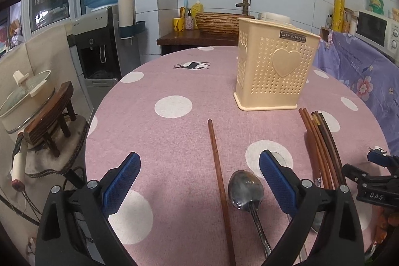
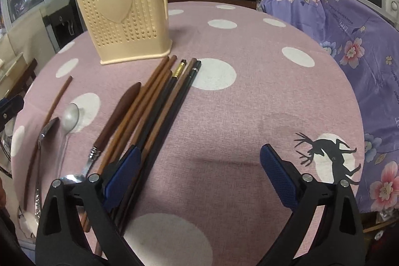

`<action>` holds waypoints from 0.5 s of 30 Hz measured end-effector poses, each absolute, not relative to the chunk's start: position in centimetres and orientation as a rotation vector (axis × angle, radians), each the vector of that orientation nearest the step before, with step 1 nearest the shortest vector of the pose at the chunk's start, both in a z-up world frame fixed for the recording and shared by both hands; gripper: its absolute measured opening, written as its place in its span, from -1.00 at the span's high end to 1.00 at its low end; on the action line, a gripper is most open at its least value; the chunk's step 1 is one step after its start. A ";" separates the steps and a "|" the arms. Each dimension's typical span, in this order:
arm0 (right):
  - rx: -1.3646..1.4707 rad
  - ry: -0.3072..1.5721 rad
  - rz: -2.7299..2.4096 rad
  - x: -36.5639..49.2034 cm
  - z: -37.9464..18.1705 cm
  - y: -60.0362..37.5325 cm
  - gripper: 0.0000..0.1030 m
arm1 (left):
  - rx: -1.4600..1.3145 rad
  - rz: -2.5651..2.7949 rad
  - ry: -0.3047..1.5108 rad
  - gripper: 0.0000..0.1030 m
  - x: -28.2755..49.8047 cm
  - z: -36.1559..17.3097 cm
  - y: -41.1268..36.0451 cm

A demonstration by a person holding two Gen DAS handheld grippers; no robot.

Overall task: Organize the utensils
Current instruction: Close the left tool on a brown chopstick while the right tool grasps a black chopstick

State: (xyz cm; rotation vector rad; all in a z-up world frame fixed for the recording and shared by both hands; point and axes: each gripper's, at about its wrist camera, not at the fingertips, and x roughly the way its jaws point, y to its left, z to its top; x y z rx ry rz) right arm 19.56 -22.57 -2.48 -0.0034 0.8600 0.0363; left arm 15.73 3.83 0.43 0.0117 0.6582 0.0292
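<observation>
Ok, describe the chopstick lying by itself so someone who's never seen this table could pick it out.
Start at the cream holder standing on the pink dotted tablecloth. In front of it lie a bundle of chopsticks and some spoons. The lone chopstick lies on the far side of the spoons from the bundle: one reddish-brown stick, apart from the bundle.

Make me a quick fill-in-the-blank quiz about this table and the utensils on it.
1. The beige utensil holder bears a raised ____ shape.
2. Both the left gripper and the right gripper are ____.
3. The lone chopstick lies beside a metal ____.
4. The tablecloth is pink with white ____.

Answers: heart; open; spoon; dots
</observation>
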 end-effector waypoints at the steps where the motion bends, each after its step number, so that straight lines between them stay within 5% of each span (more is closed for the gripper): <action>1: -0.028 0.862 0.013 19.5 -2.6 -22.8 -0.85 | 0.020 0.031 0.665 -0.85 15.9 0.3 3.9; 15: -0.014 0.931 0.060 21.3 -2.6 -23.0 -0.81 | 0.045 0.036 0.732 -0.85 18.1 -0.6 4.4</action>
